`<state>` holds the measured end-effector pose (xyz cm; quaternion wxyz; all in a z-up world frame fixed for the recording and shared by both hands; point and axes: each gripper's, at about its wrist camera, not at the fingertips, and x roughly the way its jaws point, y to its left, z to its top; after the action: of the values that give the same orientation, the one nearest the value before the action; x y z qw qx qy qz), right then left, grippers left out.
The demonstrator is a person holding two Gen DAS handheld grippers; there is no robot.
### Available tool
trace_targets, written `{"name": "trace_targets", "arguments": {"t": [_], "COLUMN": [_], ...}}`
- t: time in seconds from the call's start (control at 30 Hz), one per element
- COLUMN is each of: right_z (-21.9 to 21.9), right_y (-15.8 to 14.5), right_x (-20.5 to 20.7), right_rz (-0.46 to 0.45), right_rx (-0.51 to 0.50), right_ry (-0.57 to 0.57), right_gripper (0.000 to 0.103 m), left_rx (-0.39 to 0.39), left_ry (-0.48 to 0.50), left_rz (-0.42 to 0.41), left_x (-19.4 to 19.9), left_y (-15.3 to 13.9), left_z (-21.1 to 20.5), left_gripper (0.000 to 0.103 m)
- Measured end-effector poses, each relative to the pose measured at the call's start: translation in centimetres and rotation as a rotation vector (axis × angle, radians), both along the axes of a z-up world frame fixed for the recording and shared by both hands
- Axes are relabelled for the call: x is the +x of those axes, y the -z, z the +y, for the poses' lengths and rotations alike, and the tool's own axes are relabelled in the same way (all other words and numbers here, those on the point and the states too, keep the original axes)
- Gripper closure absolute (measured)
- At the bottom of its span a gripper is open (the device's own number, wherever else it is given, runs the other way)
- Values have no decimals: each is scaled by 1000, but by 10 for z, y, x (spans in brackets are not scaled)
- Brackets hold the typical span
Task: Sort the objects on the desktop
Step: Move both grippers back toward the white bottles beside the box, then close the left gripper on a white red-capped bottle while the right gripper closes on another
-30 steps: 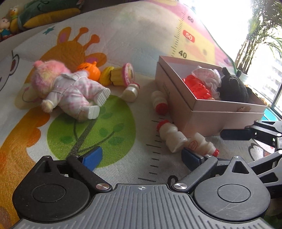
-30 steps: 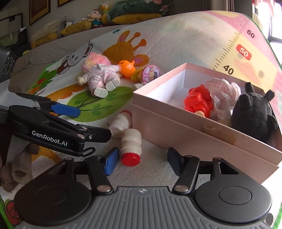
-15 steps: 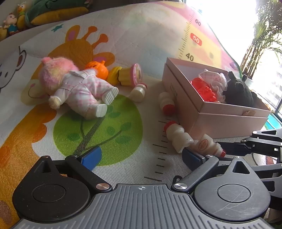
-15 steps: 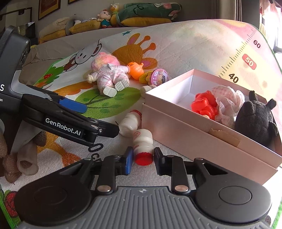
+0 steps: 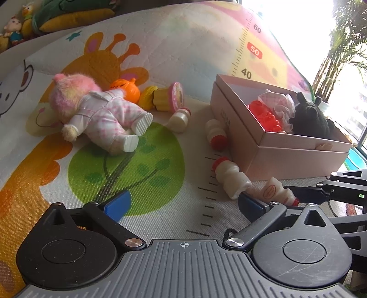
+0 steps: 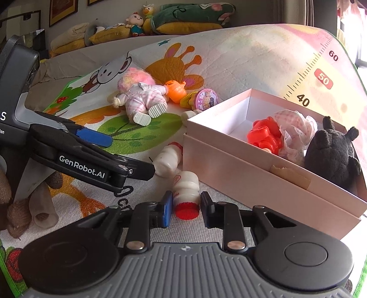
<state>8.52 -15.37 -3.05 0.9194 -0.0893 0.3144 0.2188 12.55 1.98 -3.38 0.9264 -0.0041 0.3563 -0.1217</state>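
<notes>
A printed play mat with a giraffe and a ruler strip covers the surface. Cushions and small figurines line the ledge at twelve o'clock. A potted palm stands at two o'clock.

Glossy plastic bottle; matt cardboard box.

We're in a home, a child's play corner: a cartoon play mat with a giraffe and a printed height ruler, soft toys and cushions lined along the back, framed pictures on the wall, a potted palm at the bright window.
</notes>
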Motion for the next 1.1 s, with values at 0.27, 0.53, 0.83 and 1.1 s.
{"name": "trace_targets", "arguments": {"t": [0.27,0.53,0.83,1.1], "right_z": [-19,-56,-56,-55], "right_y": [0,1,2,2], "right_x": [-10,-18,-18,-20], "right_rz": [-10,12,4,2], "right_rx": [-10,59,57,54], "right_ry": [42,150,156,158], "right_gripper": [78,78,78,61], "left_rx": [34,0,104,88], "left_ry": [7,143,202,199], "left_rz": [2,-21,-87,-38], "left_x": [-1,0,10,17], "left_y": [0,-8,-7,1], "left_z": [-6,-27,-58,-58], "left_gripper": [0,0,5,36]}}
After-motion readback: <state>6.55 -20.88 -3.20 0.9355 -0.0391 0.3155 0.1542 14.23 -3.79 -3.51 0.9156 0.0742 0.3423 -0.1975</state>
